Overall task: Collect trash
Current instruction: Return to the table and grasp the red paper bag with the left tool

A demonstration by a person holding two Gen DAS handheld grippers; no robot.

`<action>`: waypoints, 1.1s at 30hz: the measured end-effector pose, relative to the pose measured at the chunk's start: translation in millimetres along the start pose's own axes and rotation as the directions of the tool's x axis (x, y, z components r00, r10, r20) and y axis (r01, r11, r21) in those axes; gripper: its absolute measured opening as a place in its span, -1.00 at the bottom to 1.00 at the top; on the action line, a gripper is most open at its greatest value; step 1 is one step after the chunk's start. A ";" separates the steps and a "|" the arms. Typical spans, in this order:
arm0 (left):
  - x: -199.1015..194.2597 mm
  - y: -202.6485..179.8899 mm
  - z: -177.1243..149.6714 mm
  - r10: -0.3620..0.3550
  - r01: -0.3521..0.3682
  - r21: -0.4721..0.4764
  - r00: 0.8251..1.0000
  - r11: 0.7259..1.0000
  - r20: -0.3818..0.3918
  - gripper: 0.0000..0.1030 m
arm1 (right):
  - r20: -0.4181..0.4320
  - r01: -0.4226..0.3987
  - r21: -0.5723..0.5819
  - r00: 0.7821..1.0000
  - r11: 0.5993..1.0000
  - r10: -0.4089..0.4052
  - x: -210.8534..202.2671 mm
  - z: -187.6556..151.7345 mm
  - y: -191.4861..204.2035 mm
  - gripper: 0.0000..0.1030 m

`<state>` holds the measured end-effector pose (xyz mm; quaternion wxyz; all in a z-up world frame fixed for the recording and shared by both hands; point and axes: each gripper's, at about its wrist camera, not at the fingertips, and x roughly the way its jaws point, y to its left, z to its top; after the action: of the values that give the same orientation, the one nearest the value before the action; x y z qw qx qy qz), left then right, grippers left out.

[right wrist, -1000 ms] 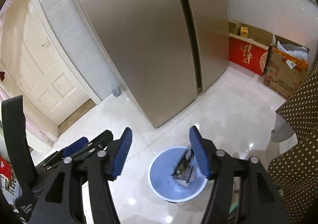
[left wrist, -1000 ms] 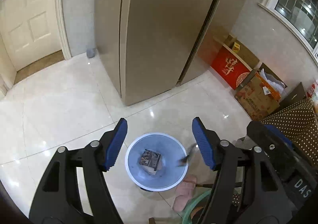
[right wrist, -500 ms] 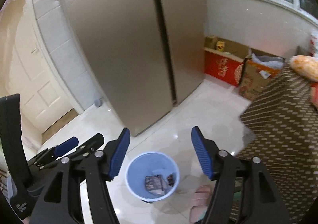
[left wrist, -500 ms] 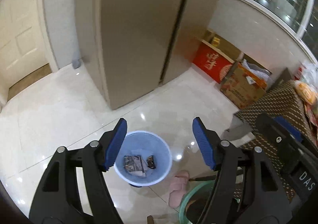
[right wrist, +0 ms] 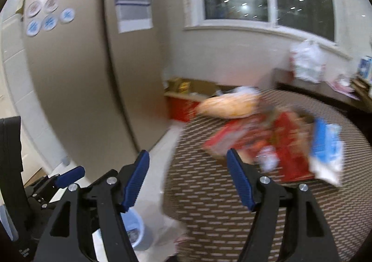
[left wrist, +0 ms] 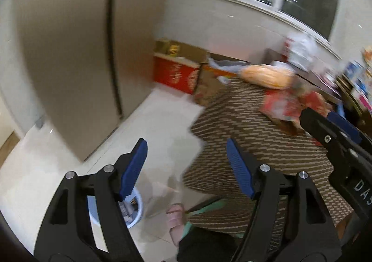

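Observation:
My left gripper (left wrist: 186, 152) is open and empty, above the floor at the edge of a table (left wrist: 244, 136) covered in brown patterned cloth. My right gripper (right wrist: 187, 164) holds nothing and its jaws are opening over the same table (right wrist: 216, 197). Blurred red wrappers (right wrist: 246, 138) and a blue-and-white packet (right wrist: 327, 152) lie on the cloth ahead of it, with an orange bag (right wrist: 230, 104) behind them. From the left wrist, the red wrappers (left wrist: 281, 106) sit far right. The blue trash bin (left wrist: 137, 210) with wrappers inside stands on the floor, low left, partly behind a finger.
A tall beige fridge (left wrist: 69, 52) fills the left. A red box (left wrist: 176, 76) and cardboard boxes (left wrist: 209, 87) stand against the wall under the window. A pink slipper (left wrist: 174, 217) lies on the floor by the table. A white plastic bag (right wrist: 307, 59) sits on a dark sideboard.
Both views have swung up and to the right, from over the bin to the table. The bin has slid to the lower left. The right jaws stand a little wider.

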<state>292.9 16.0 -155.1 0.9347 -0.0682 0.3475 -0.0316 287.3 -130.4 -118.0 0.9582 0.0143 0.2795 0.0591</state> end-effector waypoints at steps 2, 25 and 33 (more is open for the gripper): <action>1.1 -22.1 6.3 -0.032 0.032 0.031 0.999 0.999 -0.001 0.37 | 0.015 0.048 0.026 0.999 0.999 -0.048 -8.8 1.8 -28.5 0.33; 57.3 -146.4 56.2 -0.020 0.022 0.178 1.000 0.984 -0.017 0.44 | -0.052 0.357 0.152 0.934 0.922 -0.353 28.6 26.5 -162.7 0.57; 75.8 -164.3 54.5 -0.072 0.082 0.137 0.994 0.987 -0.076 0.45 | -0.120 0.422 0.158 0.906 0.893 -0.407 56.4 31.8 -184.2 0.57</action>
<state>383.9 -148.7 -138.6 0.9222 -0.0147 0.3746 -0.0945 370.9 -306.2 -132.4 0.9309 0.0385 0.3203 -0.1715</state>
